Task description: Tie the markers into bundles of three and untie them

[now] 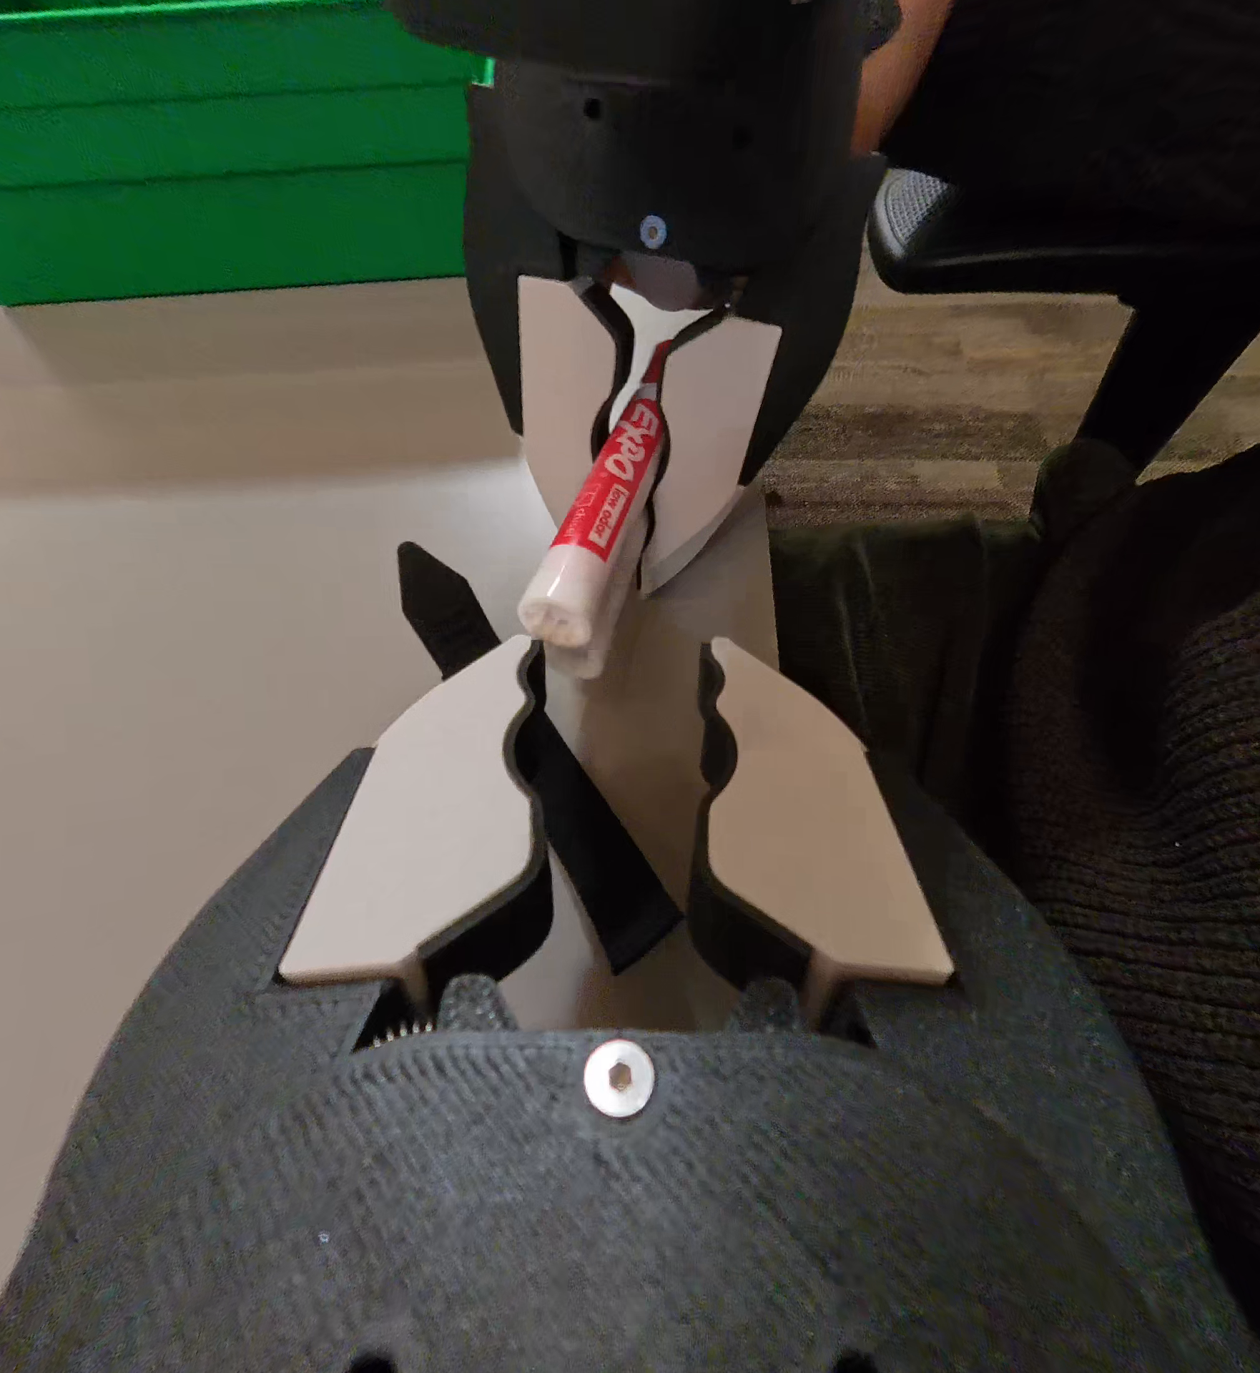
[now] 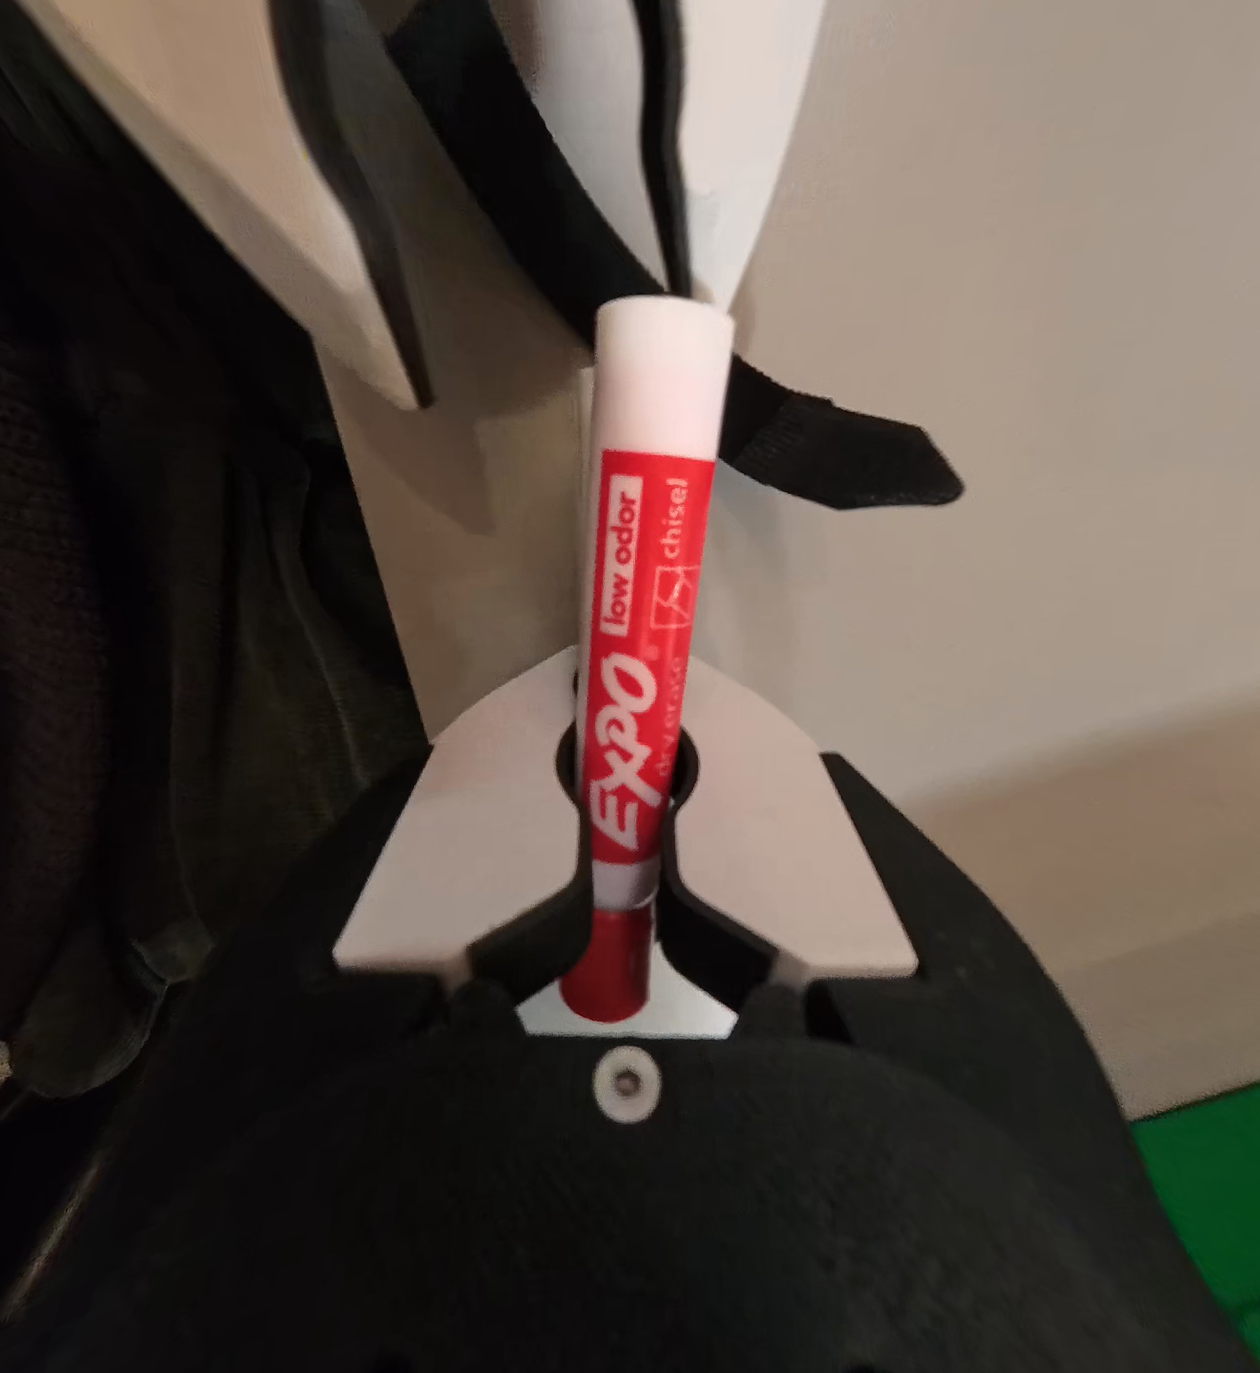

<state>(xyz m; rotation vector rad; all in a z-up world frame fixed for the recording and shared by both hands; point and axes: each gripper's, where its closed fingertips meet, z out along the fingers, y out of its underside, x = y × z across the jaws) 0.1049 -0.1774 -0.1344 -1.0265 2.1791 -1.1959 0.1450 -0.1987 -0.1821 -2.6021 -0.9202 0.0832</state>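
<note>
Right gripper in my feed clamps a red marker along its barrel, white end pointing at my left gripper, whose jaws stand wide apart and empty (a black strap lies beneath them) over the pale table.
</note>
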